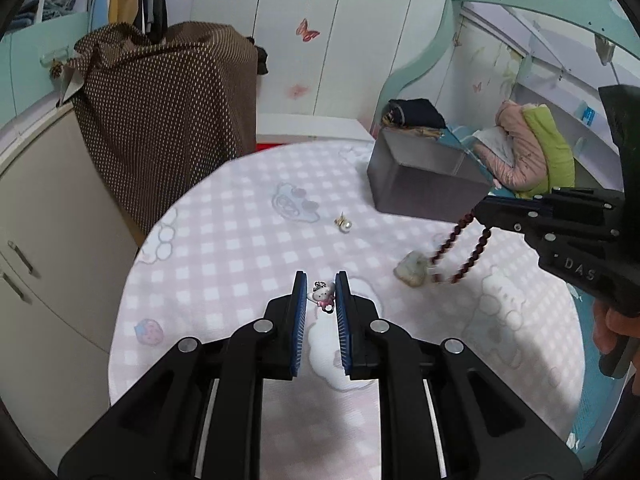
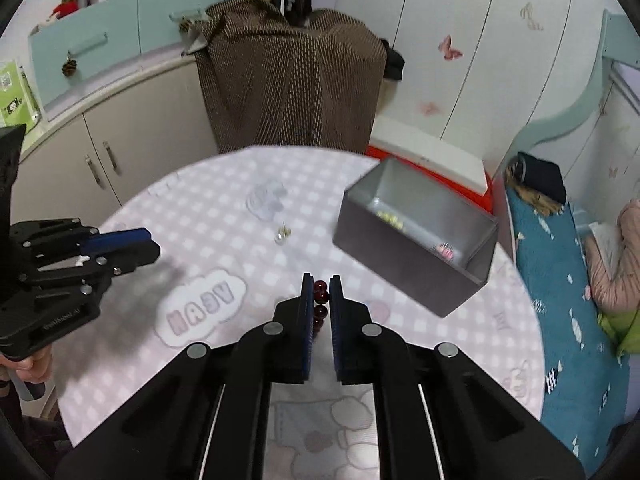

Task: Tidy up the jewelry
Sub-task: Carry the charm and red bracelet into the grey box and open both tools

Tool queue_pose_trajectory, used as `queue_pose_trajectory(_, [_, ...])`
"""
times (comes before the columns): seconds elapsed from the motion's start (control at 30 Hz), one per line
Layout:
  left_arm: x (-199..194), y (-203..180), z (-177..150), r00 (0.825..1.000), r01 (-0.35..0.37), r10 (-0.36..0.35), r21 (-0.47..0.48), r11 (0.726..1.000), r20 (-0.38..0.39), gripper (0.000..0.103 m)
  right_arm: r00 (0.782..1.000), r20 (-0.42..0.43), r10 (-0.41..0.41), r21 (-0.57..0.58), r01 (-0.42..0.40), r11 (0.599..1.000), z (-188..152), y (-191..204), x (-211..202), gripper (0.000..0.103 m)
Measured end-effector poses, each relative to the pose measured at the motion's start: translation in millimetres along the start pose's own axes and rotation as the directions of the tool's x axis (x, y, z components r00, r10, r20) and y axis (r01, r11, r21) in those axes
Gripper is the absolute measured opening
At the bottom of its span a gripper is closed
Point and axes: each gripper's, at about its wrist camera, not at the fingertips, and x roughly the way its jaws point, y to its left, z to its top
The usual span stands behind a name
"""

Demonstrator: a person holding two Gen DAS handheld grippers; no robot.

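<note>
Pink cat charm (image 1: 323,295) lies on the worktop (image 1: 224,264) between your left tongs (image 1: 321,287), slightly parted, gripping nothing; close squarely on it. Your right tongs (image 2: 321,292) pinch the dark red bead strand (image 2: 320,300); carry it over the grey box (image 2: 416,236) before releasing.

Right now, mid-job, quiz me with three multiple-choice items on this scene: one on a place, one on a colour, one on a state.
1. Where is the small cat charm?
A. inside the grey box
B. on the tablecloth between the left claw's pads
C. on the bed

2. What colour are the beads of the bracelet?
A. dark red
B. white
C. green

3. What is the right claw doing?
A. hanging open
B. shut on the bracelet
C. shut on the pearl earring

Key: 1 B, the left claw brackets it. 2 A, visible in both views. 3 B, beads sit between its pads.
</note>
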Motion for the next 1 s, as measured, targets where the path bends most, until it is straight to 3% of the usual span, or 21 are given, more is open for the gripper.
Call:
queue_pose_trajectory(0.5, [-47.2, -43.5, 58.3, 0.993, -0.017, 0.007, 0.091, 0.996, 0.114, 0.014, 0.993, 0.114, -0.033, 0.07, 0.025, 0.997, 15.3, -30.4, -58.3, 0.006])
queue_pose_trajectory(0.8, [-39.3, -74.2, 115.6, 0.991, 0.004, -0.018, 0.106, 0.994, 0.135, 0.014, 0.987, 0.154, -0.042, 0.157, 0.018, 0.987, 32.9, -68.1, -70.2, 0.006])
queue_pose_trajectory(1.0, [-21.1, -88.7, 154.5, 0.993, 0.044, -0.056, 0.11, 0.993, 0.107, 0.014, 0.985, 0.164, -0.053, 0.187, 0.022, 0.982, 52.6, -92.7, -70.7, 0.006])
